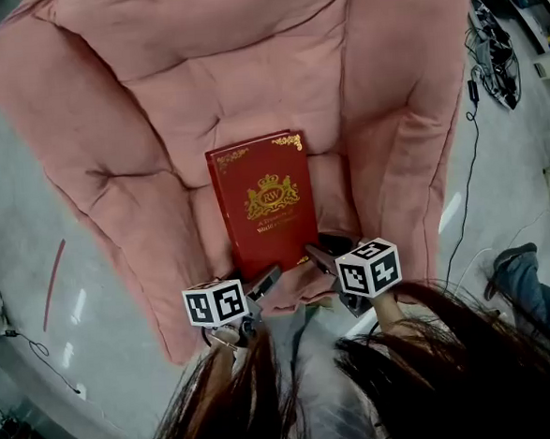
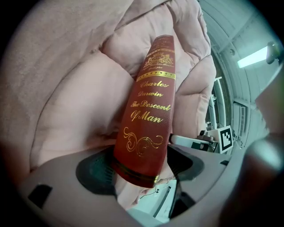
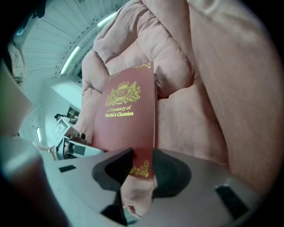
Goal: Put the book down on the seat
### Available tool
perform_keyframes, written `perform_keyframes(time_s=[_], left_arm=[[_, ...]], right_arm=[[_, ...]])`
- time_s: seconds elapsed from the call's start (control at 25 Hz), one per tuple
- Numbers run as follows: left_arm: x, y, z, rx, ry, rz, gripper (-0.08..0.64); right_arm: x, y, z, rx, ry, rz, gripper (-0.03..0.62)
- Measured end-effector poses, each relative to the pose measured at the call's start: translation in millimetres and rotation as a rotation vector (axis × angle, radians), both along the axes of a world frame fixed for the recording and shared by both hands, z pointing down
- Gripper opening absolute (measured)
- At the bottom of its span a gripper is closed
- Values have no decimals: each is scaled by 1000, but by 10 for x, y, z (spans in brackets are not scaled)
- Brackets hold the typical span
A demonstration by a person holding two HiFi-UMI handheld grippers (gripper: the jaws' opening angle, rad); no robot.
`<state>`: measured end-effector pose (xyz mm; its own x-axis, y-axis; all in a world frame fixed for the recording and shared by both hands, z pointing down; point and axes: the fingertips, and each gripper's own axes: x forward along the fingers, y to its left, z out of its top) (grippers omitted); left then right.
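A dark red book [image 1: 266,205] with gold print lies cover up over the seat of a pink padded armchair [image 1: 246,75]. Both grippers hold its near edge. My left gripper [image 1: 268,278] is at the near left corner. In the left gripper view the spine [image 2: 148,115] stands between the two pads, and the left gripper [image 2: 141,170] is shut on it. My right gripper [image 1: 315,255] is at the near right corner. In the right gripper view that gripper [image 3: 141,166] is shut on the front cover's [image 3: 126,115] lower corner. The pink seat cushion [image 3: 186,124] lies just under the book.
The armchair's thick arms [image 1: 84,180] rise on both sides of the seat. Cables [image 1: 488,39] lie on the grey floor at the upper right, and a person's shoe [image 1: 515,261] is at the right. A red stick [image 1: 54,281] lies on the floor at the left.
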<state>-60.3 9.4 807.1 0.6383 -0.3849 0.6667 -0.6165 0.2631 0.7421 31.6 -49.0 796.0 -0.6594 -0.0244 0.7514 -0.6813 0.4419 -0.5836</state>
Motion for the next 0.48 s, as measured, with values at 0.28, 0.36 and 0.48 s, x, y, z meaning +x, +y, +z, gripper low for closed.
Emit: perform_keyframes(time_s=[0.28, 0.36, 0.48], left_arm=[[-48, 8, 34, -10, -102, -1, 354], [-55, 13, 44, -12, -120, -3, 357], [-41, 26, 54, -21, -122, -5, 360]], right_arm=[[63, 17, 58, -10, 15, 23, 144], [94, 47, 78, -26, 16, 27, 156], [148, 91, 94, -47, 14, 39, 166]])
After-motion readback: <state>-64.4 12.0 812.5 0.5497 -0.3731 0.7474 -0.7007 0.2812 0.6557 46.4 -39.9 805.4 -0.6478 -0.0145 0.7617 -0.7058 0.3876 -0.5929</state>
